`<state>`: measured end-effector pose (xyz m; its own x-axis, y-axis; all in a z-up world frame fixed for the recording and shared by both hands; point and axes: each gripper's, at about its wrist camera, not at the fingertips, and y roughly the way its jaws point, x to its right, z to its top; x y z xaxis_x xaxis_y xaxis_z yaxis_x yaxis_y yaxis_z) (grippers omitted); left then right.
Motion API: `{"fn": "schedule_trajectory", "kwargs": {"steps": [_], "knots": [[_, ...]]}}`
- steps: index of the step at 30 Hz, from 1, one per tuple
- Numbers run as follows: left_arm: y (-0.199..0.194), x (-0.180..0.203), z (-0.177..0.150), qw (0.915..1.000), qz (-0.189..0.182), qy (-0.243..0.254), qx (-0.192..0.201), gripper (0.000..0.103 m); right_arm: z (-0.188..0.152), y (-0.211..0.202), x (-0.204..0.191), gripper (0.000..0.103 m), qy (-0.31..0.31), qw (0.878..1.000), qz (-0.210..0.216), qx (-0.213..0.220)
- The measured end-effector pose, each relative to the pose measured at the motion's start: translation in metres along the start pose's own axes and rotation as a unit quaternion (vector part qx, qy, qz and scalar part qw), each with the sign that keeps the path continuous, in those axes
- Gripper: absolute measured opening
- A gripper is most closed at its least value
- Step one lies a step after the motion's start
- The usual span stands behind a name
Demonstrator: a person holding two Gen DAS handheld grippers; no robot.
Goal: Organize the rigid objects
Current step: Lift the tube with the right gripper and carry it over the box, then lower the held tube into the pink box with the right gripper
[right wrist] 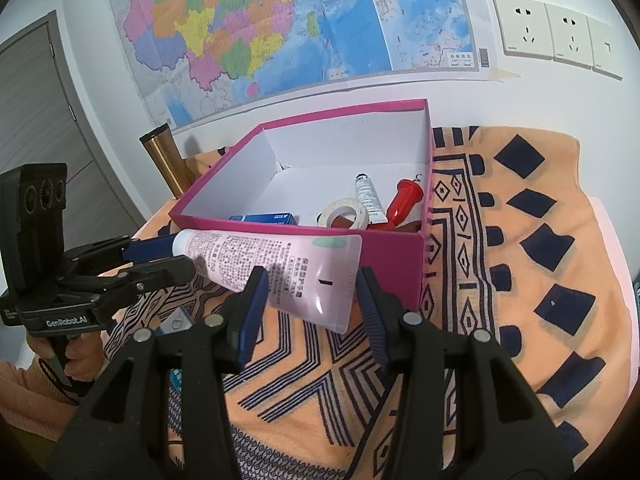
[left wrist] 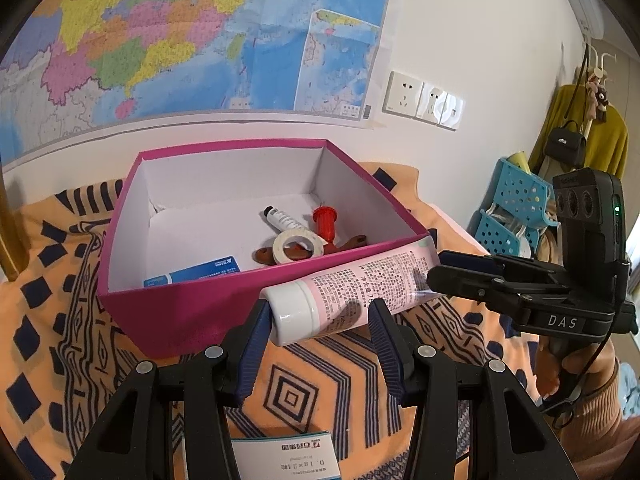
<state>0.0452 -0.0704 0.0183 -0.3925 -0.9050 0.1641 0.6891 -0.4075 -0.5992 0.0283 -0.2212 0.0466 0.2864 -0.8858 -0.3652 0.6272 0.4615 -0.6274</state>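
Observation:
A pink tube with a white cap is held in the air in front of the magenta box. My left gripper spans its cap end, left pad touching the cap, a gap at the right pad. My right gripper spans the flat crimped end of the tube, both pads apart from it. The box holds a tape roll, a small tube, a red plug, a brown piece and a blue carton.
An orange patterned cloth covers the table. A white and blue carton lies under my left gripper. A gold cylinder stands behind the box. A map and wall sockets are on the wall. Blue baskets stand to the right.

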Motion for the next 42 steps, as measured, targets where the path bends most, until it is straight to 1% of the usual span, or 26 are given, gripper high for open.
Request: {"fn": "schedule_trajectory", "kwargs": {"steps": [21, 31, 42], "knots": [[0.002, 0.0, 0.009, 1.0, -0.001, 0.005, 0.007, 0.05, 0.006, -0.003, 0.0, 0.049, -0.008, 1.0, -0.005, 0.01], [0.006, -0.003, 0.016, 0.9999, -0.002, 0.008, 0.011, 0.05, 0.014, -0.003, 0.002, 0.049, -0.011, 1.0, -0.007, 0.015], [0.012, -0.007, 0.024, 0.9999, -0.009, 0.0, 0.012, 0.05, 0.024, 0.001, 0.009, 0.049, -0.008, 1.0, -0.01, 0.019]]}}
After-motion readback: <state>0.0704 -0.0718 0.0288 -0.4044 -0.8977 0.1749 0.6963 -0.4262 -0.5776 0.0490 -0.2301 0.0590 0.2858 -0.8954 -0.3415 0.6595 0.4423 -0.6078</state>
